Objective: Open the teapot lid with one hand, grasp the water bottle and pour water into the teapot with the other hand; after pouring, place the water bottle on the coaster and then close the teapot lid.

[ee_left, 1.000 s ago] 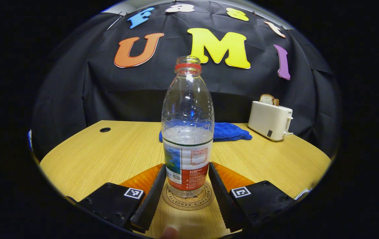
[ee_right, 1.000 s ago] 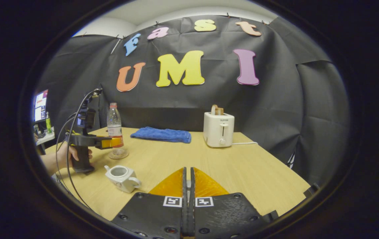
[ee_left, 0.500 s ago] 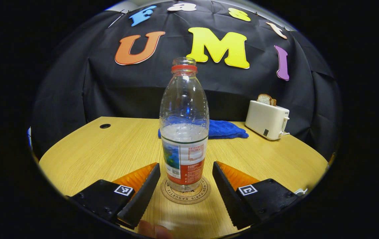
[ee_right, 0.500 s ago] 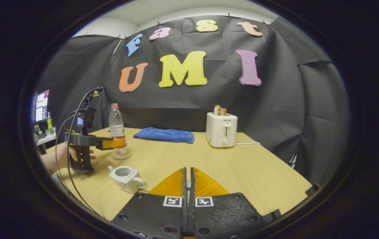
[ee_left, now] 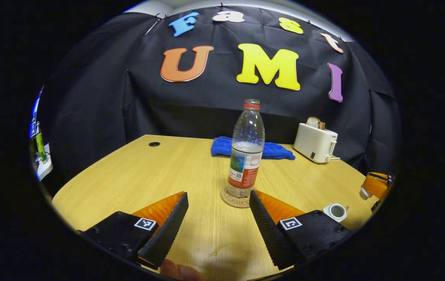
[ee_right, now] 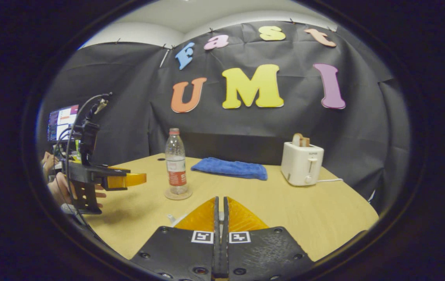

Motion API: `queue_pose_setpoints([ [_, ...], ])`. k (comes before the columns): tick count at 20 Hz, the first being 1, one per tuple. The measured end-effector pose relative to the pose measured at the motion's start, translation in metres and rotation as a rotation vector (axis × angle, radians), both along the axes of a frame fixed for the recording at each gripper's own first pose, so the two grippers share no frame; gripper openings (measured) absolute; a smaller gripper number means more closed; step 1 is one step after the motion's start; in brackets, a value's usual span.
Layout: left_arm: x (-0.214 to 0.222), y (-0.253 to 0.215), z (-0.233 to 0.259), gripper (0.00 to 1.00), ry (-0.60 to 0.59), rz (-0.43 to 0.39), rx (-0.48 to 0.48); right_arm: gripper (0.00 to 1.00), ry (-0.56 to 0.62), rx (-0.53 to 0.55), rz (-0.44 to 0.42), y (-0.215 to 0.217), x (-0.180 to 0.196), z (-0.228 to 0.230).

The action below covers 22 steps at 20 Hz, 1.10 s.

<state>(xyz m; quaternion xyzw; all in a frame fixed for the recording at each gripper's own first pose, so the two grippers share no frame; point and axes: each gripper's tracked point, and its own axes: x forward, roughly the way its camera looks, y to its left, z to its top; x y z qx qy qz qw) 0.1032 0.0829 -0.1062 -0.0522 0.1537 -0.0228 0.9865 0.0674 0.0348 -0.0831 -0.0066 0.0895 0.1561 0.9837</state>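
The clear water bottle (ee_left: 246, 152) with a red neck ring stands upright and uncapped on the round cork coaster (ee_left: 236, 197), partly filled. My left gripper (ee_left: 217, 197) is open, drawn back from the bottle and touching nothing. The white teapot (ee_left: 336, 211) sits lidless at the right. Above it, my right gripper (ee_left: 374, 184) carries a small white lid (ee_left: 364, 192) at its tip. In the right gripper view, my right gripper (ee_right: 220, 200) is pressed shut. The bottle (ee_right: 176, 162) stands on the coaster (ee_right: 178, 194) beyond it. The left gripper (ee_right: 138, 179) is held by a hand (ee_right: 59, 189), and a sliver of the teapot (ee_right: 171, 218) peeks beside my fingers.
A blue towel (ee_left: 253, 148) lies at the back of the wooden table (ee_left: 148, 171), with a white toaster (ee_left: 316, 144) holding bread to its right. A cable hole (ee_left: 154, 144) is at the back left. A monitor (ee_right: 63, 121) stands off the table's left side.
My left gripper opened off the bottle and pulled back, leaving it standing on the coaster. The right gripper's view swung so the teapot slid behind its fingers.
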Motion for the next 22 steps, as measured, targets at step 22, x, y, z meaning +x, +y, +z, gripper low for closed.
queue_pose_setpoints([
  [22,-0.059,0.047,0.046,0.99,-0.155,0.141,0.065,0.02,0.032,-0.026,0.056,0.035,0.015,-0.037],
])
